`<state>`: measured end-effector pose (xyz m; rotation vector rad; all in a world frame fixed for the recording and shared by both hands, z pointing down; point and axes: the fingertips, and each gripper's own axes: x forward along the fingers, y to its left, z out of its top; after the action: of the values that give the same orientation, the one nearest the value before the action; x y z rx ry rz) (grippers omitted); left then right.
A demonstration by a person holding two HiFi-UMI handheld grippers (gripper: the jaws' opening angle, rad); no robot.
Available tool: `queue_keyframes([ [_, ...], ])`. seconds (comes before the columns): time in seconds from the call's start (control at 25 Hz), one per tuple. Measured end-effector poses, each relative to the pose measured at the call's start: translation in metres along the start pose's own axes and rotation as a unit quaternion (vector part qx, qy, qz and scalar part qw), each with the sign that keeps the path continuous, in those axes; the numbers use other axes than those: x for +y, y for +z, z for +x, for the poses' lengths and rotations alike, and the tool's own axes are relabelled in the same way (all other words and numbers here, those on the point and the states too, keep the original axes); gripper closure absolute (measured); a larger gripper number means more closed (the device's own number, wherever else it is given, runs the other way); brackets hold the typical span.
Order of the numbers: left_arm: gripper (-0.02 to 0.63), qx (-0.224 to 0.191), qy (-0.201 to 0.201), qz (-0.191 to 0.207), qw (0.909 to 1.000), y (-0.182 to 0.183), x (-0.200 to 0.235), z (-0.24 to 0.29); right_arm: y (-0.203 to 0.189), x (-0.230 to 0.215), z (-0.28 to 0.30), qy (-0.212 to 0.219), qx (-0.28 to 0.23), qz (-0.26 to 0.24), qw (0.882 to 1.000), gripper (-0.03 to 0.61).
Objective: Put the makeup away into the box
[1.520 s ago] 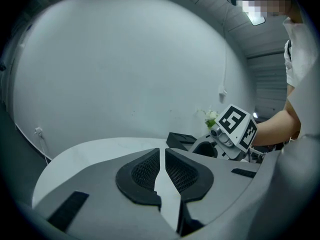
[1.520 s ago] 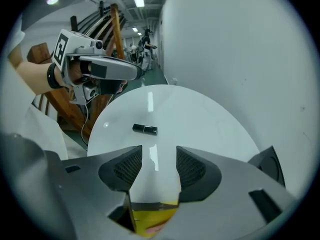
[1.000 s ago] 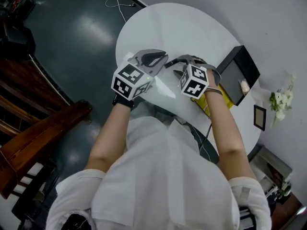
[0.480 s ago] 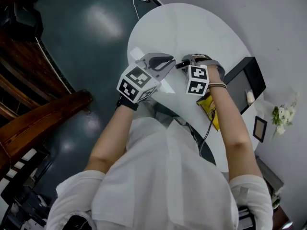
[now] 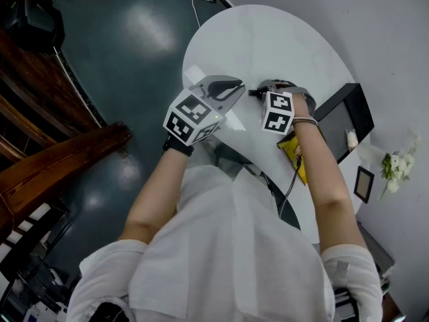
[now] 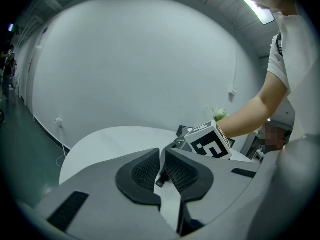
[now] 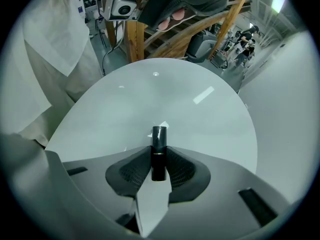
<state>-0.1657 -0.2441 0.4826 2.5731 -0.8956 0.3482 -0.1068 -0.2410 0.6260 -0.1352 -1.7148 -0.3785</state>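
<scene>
Above the white table [image 5: 268, 39], right gripper [image 7: 159, 153] fingers have just closed onto the lipstick [image 7: 159, 135]; left gripper [image 6: 162, 159] fingers stay together.

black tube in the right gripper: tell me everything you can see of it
The black tube is a slim, glossy cylinder, likely a lipstick, with a thin pale band partway along, like a cap seam. It sits between the pads of the right gripper, whose jaws have just been closing and now press on its sides. It lies along the jaws, and its far end sticks out toward the white table. Whether that end touches the table cannot be told.
</scene>
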Motion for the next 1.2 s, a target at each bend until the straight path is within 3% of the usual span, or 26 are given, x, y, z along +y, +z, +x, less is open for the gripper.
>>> queue_keyframes([
  [0.36, 0.589, 0.001, -0.021, 0.017, 0.9996, 0.012, -0.013, 0.012, -0.009, -0.003, -0.008, -0.032, 0.019, 0.084, 0.996, 0.488],
  [0.6, 0.589, 0.003, -0.054, 0.037, 0.9978, 0.023, -0.037, 0.031, -0.029, -0.004, -0.045, -0.066, 0.011, 0.158, 0.985, 0.489],
  [0.92, 0.589, 0.006, -0.125, 0.075, 0.9893, 0.042, -0.089, 0.073, -0.079, 0.021, -0.101, -0.105, 0.018, 0.258, 0.96, 0.488],
  [1.2, 0.589, 0.019, -0.202, 0.107, 0.9733, 0.048, -0.15, 0.11, -0.131, 0.079, -0.132, -0.113, 0.035, 0.354, 0.928, 0.488],
])
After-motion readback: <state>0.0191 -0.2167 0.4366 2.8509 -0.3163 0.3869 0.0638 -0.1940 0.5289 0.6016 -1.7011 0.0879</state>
